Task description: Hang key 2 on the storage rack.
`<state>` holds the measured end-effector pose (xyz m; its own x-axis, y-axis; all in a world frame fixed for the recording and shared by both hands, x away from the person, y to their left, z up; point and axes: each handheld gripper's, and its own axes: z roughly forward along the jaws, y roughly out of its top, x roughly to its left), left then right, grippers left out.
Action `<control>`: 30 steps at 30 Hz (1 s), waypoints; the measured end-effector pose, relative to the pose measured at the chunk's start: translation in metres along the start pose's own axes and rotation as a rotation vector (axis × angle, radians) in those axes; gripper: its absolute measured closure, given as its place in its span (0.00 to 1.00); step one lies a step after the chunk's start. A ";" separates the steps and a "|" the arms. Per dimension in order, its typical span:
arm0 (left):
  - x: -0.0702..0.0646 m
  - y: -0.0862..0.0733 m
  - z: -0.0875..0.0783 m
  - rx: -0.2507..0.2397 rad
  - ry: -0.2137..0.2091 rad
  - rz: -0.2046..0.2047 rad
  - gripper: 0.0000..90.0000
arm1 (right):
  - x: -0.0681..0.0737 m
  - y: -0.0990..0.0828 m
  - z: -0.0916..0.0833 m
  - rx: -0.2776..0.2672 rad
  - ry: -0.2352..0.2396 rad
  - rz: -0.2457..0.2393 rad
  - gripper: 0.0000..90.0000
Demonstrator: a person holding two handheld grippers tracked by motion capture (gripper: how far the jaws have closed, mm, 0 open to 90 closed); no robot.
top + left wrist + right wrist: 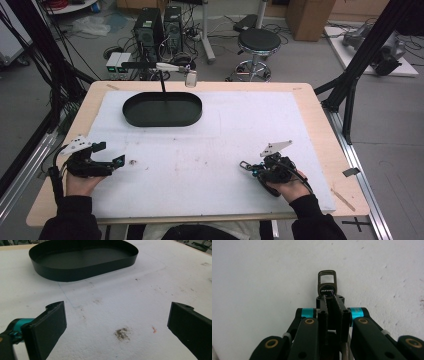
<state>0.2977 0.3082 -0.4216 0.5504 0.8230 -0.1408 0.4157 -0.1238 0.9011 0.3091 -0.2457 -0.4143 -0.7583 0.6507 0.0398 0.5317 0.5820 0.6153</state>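
The right gripper [329, 297] is pinching a small metal key-ring clasp [327, 285] between closed jaws, at about four o'clock on the white foam mat [210, 150]. The left gripper [111, 155] is sitting wide open and empty at eight o'clock, the black oval tray [162, 109] lying toward eleven.

From my seat, both of my grippers are black. The left gripper [111, 156] has flat matte pads, a teal collar behind one, and a grey three-cornered plate up top. The right gripper [329, 296] shows teal bands, brass-coloured pivot pins and ribbed fingers. Black cables trail off both, and my sleeves [70, 215] are black too.
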 end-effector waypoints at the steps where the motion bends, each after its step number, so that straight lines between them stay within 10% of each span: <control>1: 0.000 0.000 0.000 0.002 0.000 0.003 0.03 | 0.000 0.001 -0.001 -0.009 0.001 0.002 0.92; 30: 0.001 0.000 -0.002 -0.006 -0.001 -0.001 0.03 | 0.017 0.059 -0.021 -0.148 0.025 -0.027 0.92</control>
<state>0.2971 0.3099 -0.4209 0.5505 0.8227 -0.1420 0.4119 -0.1197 0.9033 0.3198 -0.2110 -0.3609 -0.7820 0.6220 0.0400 0.4506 0.5199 0.7257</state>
